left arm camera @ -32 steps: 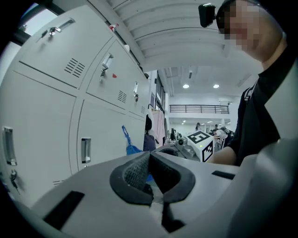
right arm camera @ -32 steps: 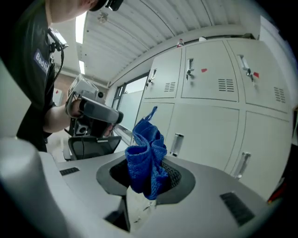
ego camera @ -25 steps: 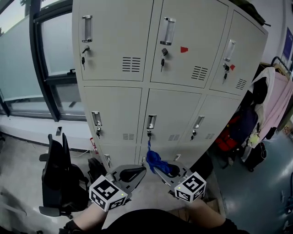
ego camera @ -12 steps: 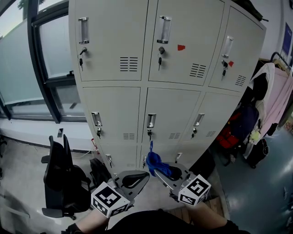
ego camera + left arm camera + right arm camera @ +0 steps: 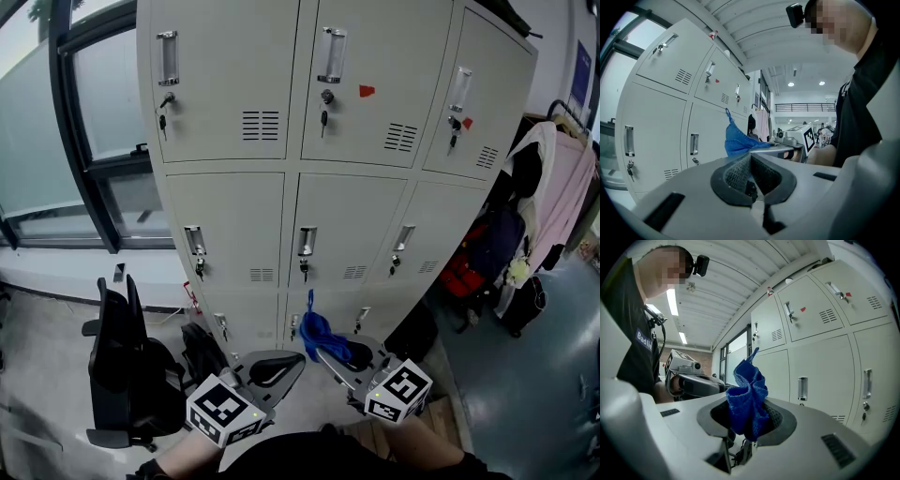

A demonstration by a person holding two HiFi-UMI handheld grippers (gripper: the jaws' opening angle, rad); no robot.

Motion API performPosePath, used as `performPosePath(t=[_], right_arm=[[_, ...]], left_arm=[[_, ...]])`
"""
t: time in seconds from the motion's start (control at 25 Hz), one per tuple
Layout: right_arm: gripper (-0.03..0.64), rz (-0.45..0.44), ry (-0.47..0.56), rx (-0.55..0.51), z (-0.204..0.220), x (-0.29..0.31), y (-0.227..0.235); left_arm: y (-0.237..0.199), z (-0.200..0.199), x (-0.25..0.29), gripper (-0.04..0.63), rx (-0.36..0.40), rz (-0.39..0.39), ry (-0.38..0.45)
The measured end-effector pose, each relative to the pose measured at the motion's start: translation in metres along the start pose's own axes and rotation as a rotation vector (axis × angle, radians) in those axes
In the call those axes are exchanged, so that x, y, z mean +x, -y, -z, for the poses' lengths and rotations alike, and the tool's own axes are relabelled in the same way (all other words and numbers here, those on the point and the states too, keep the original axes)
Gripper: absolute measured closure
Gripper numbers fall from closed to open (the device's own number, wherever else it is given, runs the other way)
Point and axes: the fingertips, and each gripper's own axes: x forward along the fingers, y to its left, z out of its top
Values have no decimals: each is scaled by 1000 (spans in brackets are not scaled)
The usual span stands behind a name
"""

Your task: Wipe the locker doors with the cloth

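Nine locker doors (image 5: 349,217) in view, grey steel, three columns by three rows, the lowest row partly hidden behind the grippers. Every door is shut, so whatever the compartments hold cannot be seen; each has a vent slot and a recessed handle, and keys (image 5: 323,118) hang from several locks. Two small red tags (image 5: 367,91) sit on the upper middle and upper right doors. One blue cloth (image 5: 317,328), bunched and standing upright with a corner poking up, is pinched at its lower end in the right gripper (image 5: 325,351), whose jaws are clamped on it. The right gripper view shows the fabric (image 5: 748,399) spilling out above the pads, with the doors (image 5: 820,376) beyond and apart from it. One left gripper (image 5: 274,364), jaws pressed together with nothing between them, is held low just beside the right one. Progress, judged from position: wiping not started. The cloth touches no door and no wiped patch or streak shows, so all nine doors are left to do. Surroundings: one black chair (image 5: 117,361) at lower left below a window (image 5: 98,122), and garments (image 5: 561,192) hanging at right above a heap of bags (image 5: 483,267).
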Motion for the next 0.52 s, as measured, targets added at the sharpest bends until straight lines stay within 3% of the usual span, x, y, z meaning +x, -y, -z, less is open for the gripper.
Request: performPosePath(t=[0.52], right_arm=[[514, 25, -2, 6, 4, -2, -2]], left_arm=[[-1, 8, -3, 588, -15, 12, -2]])
